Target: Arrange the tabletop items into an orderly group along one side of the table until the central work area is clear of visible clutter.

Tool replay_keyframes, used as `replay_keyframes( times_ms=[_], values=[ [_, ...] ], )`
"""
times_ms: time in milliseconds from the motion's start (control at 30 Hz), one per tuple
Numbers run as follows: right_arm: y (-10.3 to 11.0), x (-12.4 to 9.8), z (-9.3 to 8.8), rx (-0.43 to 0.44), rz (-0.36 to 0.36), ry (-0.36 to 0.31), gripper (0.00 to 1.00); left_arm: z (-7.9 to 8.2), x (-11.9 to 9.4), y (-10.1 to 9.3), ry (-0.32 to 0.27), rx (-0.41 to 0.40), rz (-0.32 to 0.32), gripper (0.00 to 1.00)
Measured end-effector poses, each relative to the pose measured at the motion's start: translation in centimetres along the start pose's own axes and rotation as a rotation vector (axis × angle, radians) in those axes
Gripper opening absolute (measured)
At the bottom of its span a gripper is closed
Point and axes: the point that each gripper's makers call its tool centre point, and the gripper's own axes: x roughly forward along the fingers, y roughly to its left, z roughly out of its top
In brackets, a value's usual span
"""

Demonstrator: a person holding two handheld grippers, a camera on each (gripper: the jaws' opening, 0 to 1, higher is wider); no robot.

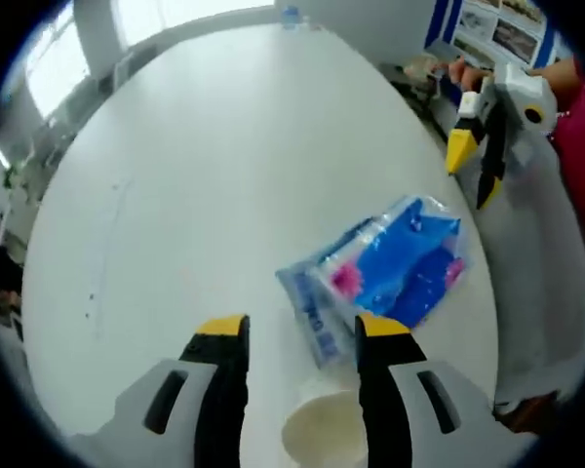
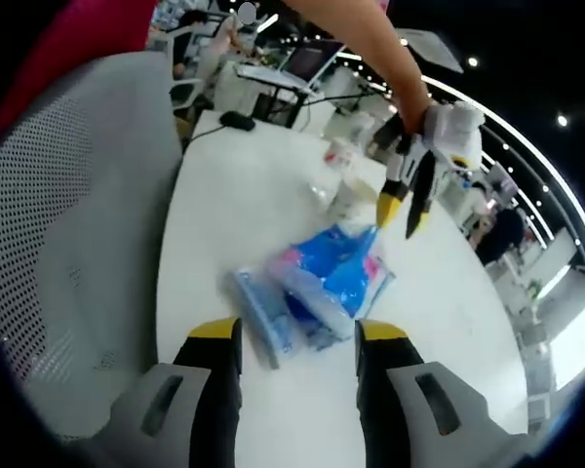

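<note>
Probably an office (laptop (image 2: 307, 60), mesh chair (image 2: 68, 234))

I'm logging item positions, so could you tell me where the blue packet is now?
The blue packet lies on the white table, just ahead of the left tool, beside the paper cup.

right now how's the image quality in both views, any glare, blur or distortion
Left gripper view: strong fisheye bending of the table edge, bright washed-out window light at the top left, and the blue packet is soft and slightly blurred. Right gripper view: same fisheye curve, dark surroundings with bright ceiling light points at the right, the mesh chair fairly sharp, and the packet a little smeared.
</note>
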Motion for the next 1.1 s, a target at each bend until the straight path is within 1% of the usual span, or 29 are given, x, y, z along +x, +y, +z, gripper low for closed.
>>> replay_keyframes(
  times_ms=[133,267,433,600,700,833,900,967,1100],
  values=[
    [-0.1,0.2,0.1,0.002,0.0,-0.008,0.45,-0.2,1.0,0.2,0.026,-0.001,-0.026,0.31],
    [-0.2,0.5,-0.2,-0.005,0.003,-0.005,0.44,-0.9,1.8,0.6,0.052,-0.011,-0.043,0.28],
    [0.0,1.2,-0.7,-0.024,0.015,0.002,0.43,-1.9,2.5,0.5,0.095,-0.017,-0.067,0.24],
    [0.3,1.9,-0.9,-0.042,0.033,0.001,0.41,-2.2,3.0,0.3,0.105,-0.032,-0.087,0.19],
    [0.6,2.3,-1.0,-0.053,0.05,-0.002,0.39,-2.2,3.3,0.3,0.101,-0.037,-0.093,0.16],
    [1.1,3.1,-1.4,-0.115,0.077,0.012,0.35,-2.2,3.7,-0.1,0.098,-0.033,-0.104,0.12],
    [1.5,3.5,-1.5,-0.128,0.091,0.011,0.35,-2.2,3.9,-0.3,0.099,-0.038,-0.113,0.11],
    [2.0,4.0,-1.9,-0.18,0.113,0.035,0.34,-2.3,4.1,-0.4,0.104,-0.034,-0.119,0.11],
    [2.7,4.8,-1.8,-0.193,0.138,0.027,0.32,-2.3,4.2,-0.5,0.103,-0.037,-0.117,0.11]
  ],
)
